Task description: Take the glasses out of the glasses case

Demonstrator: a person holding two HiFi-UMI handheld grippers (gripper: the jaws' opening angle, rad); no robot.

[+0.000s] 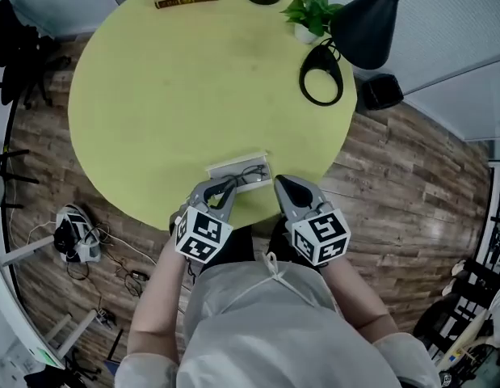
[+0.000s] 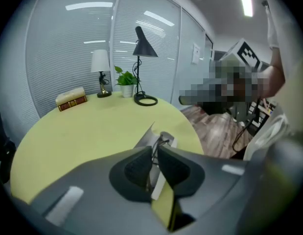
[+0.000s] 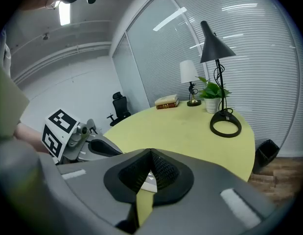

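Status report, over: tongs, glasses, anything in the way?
Left tongs shut on the glasses, not yet clear of the open case. Right tongs shut, empty, beside the case. Nothing blocking.

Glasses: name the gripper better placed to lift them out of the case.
Left. The left gripper has its jaws closed on a thin dark part of the glasses in the open case. The right gripper is shut and empty, beside the case.
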